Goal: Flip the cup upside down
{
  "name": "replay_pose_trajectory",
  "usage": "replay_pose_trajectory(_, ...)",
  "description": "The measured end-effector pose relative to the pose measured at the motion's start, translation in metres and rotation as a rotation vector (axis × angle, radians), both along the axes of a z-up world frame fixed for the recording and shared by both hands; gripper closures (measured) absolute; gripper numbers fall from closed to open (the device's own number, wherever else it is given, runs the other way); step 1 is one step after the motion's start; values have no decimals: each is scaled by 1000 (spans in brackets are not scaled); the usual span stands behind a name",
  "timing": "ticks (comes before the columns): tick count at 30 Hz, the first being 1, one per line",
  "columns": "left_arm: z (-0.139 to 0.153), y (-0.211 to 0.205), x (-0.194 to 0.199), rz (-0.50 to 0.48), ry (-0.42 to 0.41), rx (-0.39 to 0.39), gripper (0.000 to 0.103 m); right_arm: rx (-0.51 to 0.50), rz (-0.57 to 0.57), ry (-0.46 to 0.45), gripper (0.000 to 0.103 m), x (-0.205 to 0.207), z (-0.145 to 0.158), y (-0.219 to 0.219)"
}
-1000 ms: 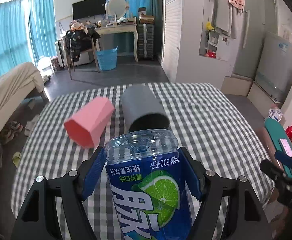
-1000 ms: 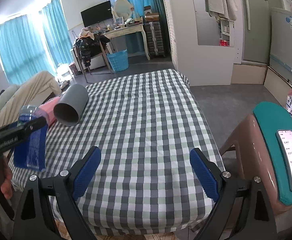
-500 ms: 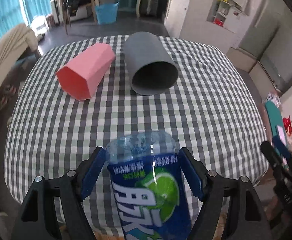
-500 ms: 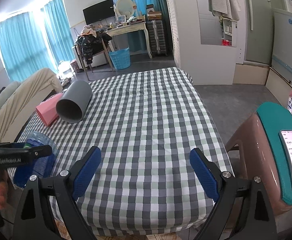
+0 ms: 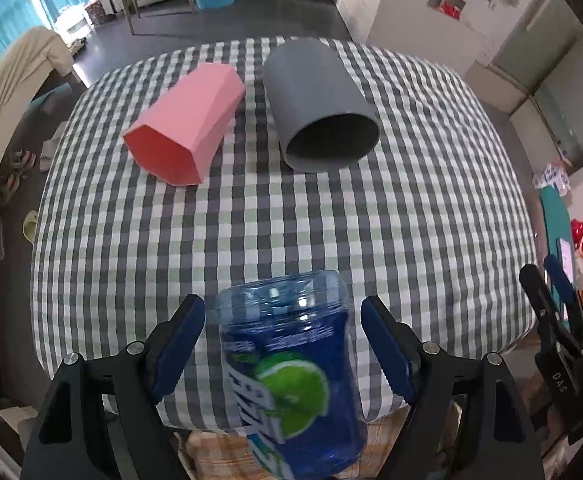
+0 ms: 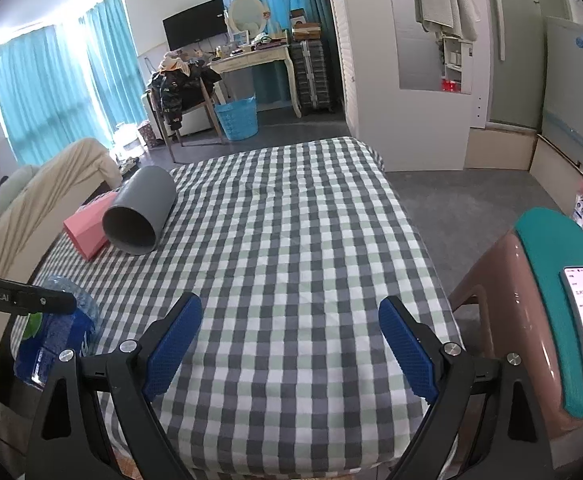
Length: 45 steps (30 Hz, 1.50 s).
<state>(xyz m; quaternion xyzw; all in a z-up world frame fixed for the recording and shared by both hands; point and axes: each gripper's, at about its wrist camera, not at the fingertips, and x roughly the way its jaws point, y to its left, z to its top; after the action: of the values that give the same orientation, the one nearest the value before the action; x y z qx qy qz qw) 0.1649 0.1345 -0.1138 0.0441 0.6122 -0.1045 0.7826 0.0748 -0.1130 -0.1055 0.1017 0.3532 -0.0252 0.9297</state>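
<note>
A clear blue cup [image 5: 291, 364] with a lime label stands between the fingers of my left gripper [image 5: 283, 340], its closed base facing up. The gripper is open, with a gap on each side of the cup. From the right wrist view the blue cup [image 6: 51, 340] sits at the near left edge of the checked table [image 6: 291, 240]; whether it rests fully on the cloth is unclear. My right gripper [image 6: 291, 340] hangs open and holds nothing above the table's near edge.
A grey cup [image 5: 319, 104] and a pink faceted cup [image 5: 183, 128] lie on their sides at the far part of the table [image 5: 331, 220]. A brown stool with a teal top and a phone [image 6: 551, 320] stands to the right.
My left gripper has tipped downward over the table and its fingers have parted from the blue cup. The right gripper has hardly moved.
</note>
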Motion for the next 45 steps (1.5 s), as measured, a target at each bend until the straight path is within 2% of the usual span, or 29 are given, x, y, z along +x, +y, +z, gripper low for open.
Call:
replay_pose_trajectory(3,-10,-6,7,-19,46,6,20,3,9,4,13,2,-2,1)
replay_pose_trajectory(5,-15,-4,12,-13,86,-28,22,6,13,7,13,2,-4,1)
replay_pose_trajectory(6,-15,-3,15,-8,98,-43,29,7,14,8,13,2,-4,1)
replay_pose_trajectory(8,-14,0,17,-2,103,-62,29,8,10,10,13,2,-5,0)
replay_pose_trajectory(14,13,0,16,8,-21,-79,29,17,-2,16,13,2,-7,-4)
replay_pose_trajectory(18,46,-2,9,28,-230,-102,29,13,3,16,13,2,-7,-2)
replay_pose_trajectory(19,49,-3,7,28,-260,-105,29,14,3,15,13,1,-6,-1)
replay_pose_trajectory(24,52,4,-4,62,-323,-142,29,-1,11,12,13,0,-5,5)
replay_pose_trajectory(28,53,11,-25,75,-437,-133,29,-10,8,12,13,-1,-5,6)
replay_pose_trajectory(31,44,12,-40,77,-488,-126,29,-13,7,12,13,-1,-5,6)
replay_pose_trajectory(33,40,14,-55,72,-557,-126,28,-17,8,13,13,-2,-5,7)
replay_pose_trajectory(36,40,12,-75,54,-599,-106,28,-27,15,13,13,-4,-3,11)
replay_pose_trajectory(42,37,10,-98,27,-628,-82,27,-31,32,7,13,-9,-1,20)
replay_pose_trajectory(45,35,10,-102,41,-643,-47,20,-32,42,6,13,-12,1,24)
